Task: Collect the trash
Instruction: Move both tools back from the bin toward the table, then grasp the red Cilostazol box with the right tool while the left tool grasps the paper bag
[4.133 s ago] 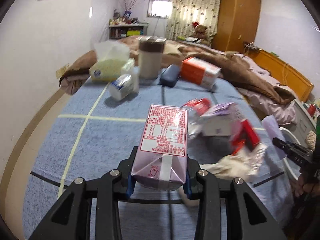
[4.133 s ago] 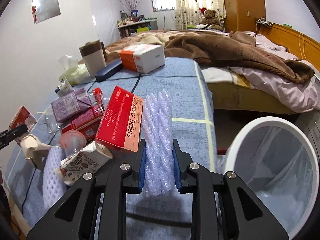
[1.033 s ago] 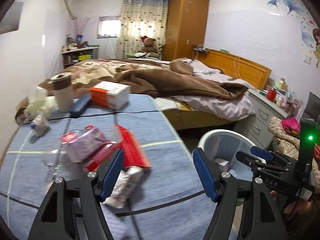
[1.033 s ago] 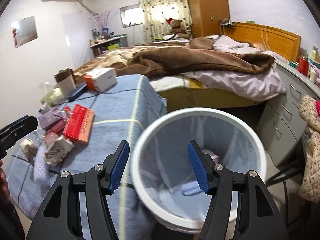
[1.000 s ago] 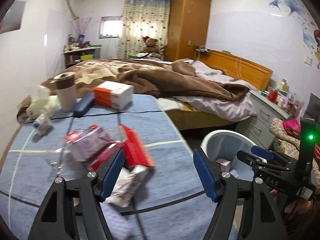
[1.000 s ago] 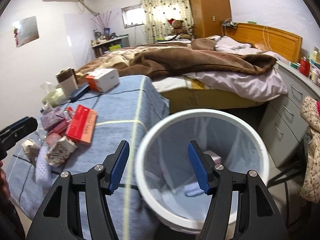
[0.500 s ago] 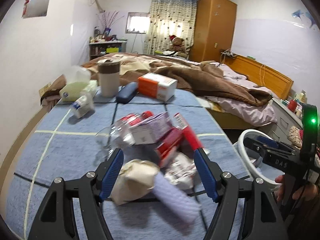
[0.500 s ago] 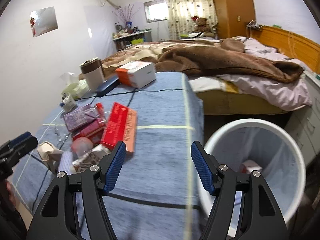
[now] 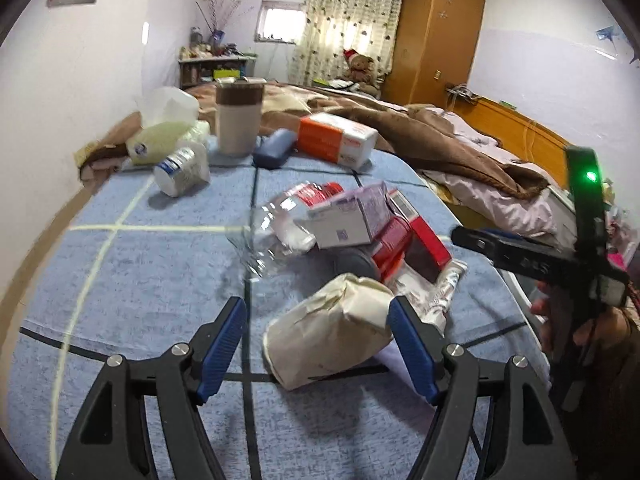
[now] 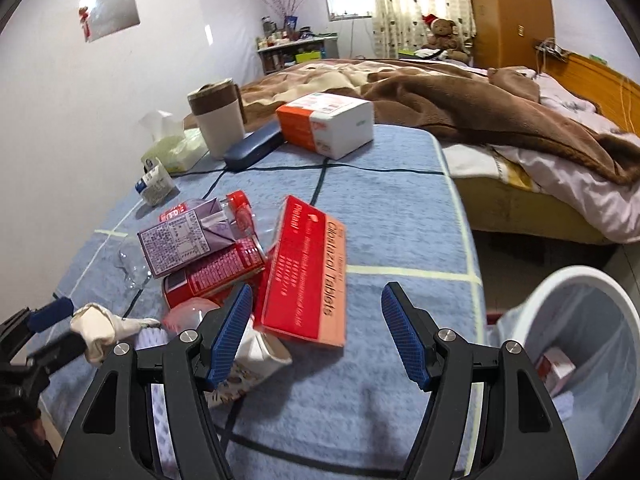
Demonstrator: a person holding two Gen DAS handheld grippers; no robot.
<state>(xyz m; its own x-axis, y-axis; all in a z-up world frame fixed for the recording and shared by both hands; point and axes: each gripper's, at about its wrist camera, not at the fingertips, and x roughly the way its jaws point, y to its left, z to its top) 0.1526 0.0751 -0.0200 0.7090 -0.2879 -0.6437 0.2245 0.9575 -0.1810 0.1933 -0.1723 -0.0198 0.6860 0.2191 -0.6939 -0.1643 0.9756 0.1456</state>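
Blue, with pale and dark grid lines, the cloth-covered worktop (image 9: 152, 264) carries a heap of trash, and the red flat tablet box (image 10: 310, 276) serves as landmark here. Far left of the box, the left gripper (image 9: 318, 340) hangs low over the near edge, its blue-padded fingers (image 9: 222, 346) released and spread; the crumpled beige paper bag (image 9: 332, 338) lies between them with its right side at or just beside the right pad, not pinched. In the right wrist view that same bag (image 10: 98, 326) sits at the tips of the left gripper (image 10: 60, 328), left of the box. Nearer the box on its left lie a clear crushed plastic bottle (image 9: 276, 232), a purple drink carton (image 10: 180, 240) leaning on a red printed carton (image 10: 222, 270), and a pinkish plastic cup (image 10: 188, 318). Behind the box, well apart, stand a beige tumbler with a brown band (image 10: 218, 120), a dark blue case (image 10: 254, 146) and an orange-and-white box (image 10: 326, 124). The right gripper (image 10: 316, 334) hovers just in front of the box, its fingers (image 10: 232, 334) having just been spreading further, released, with only the box's near end between them, unpressed. Right of the box, past the worktop's edge, stands the white round bin (image 10: 576, 280) lined with a thin bag, a small carton (image 10: 556, 364) inside it.
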